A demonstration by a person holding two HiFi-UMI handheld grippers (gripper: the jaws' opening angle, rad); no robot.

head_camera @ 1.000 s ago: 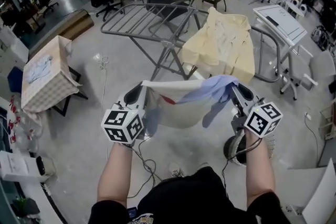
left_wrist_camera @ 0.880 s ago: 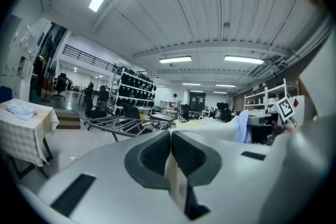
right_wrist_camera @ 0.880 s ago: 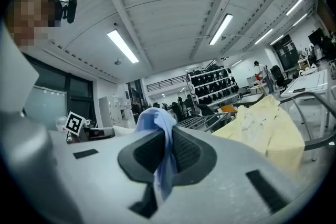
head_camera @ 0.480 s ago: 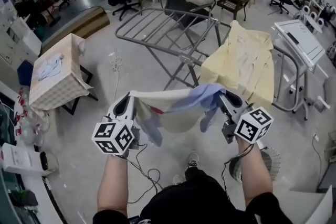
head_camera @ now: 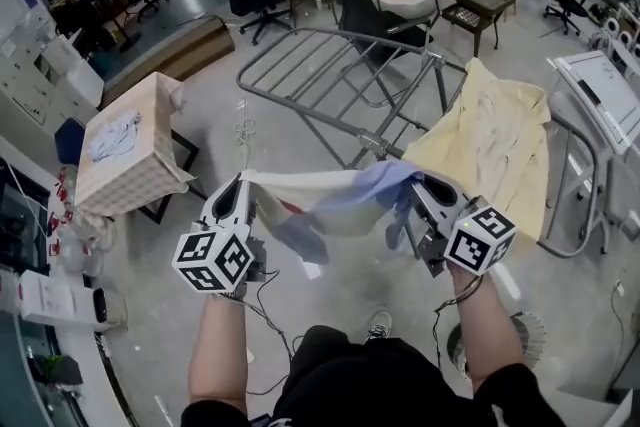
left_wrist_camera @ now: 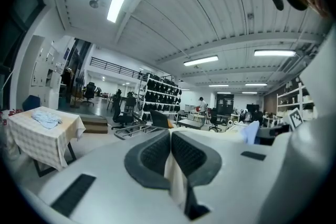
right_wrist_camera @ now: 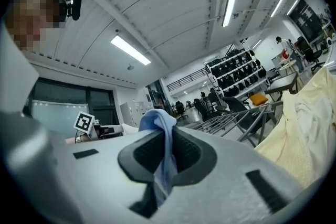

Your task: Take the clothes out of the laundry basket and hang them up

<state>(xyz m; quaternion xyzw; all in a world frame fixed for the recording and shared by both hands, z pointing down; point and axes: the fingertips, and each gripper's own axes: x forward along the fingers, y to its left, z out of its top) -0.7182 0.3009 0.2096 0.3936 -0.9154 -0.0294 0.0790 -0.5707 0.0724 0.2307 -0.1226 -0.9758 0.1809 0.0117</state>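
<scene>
A cream and light-blue garment (head_camera: 330, 203) hangs stretched between my two grippers in the head view. My left gripper (head_camera: 243, 183) is shut on its cream edge (left_wrist_camera: 173, 178). My right gripper (head_camera: 418, 183) is shut on its blue part (right_wrist_camera: 164, 157). Both hold it in the air a little short of the grey drying rack (head_camera: 330, 65). A pale yellow shirt (head_camera: 490, 150) is draped over the rack's right side, also seen in the right gripper view (right_wrist_camera: 304, 134). The laundry basket is not in view.
A small table with a checked cloth (head_camera: 125, 155) stands at the left, a blue cloth lying on it. An ironing board (head_camera: 605, 95) is at the right. Office chairs (head_camera: 370, 10) and tables stand behind the rack. Cables (head_camera: 270, 310) trail on the floor by the person's feet.
The view has shifted so the rack and yellow shirt sit closer and lower in frame. Both grippers keep their hold, with the garment stretched a little wider.
</scene>
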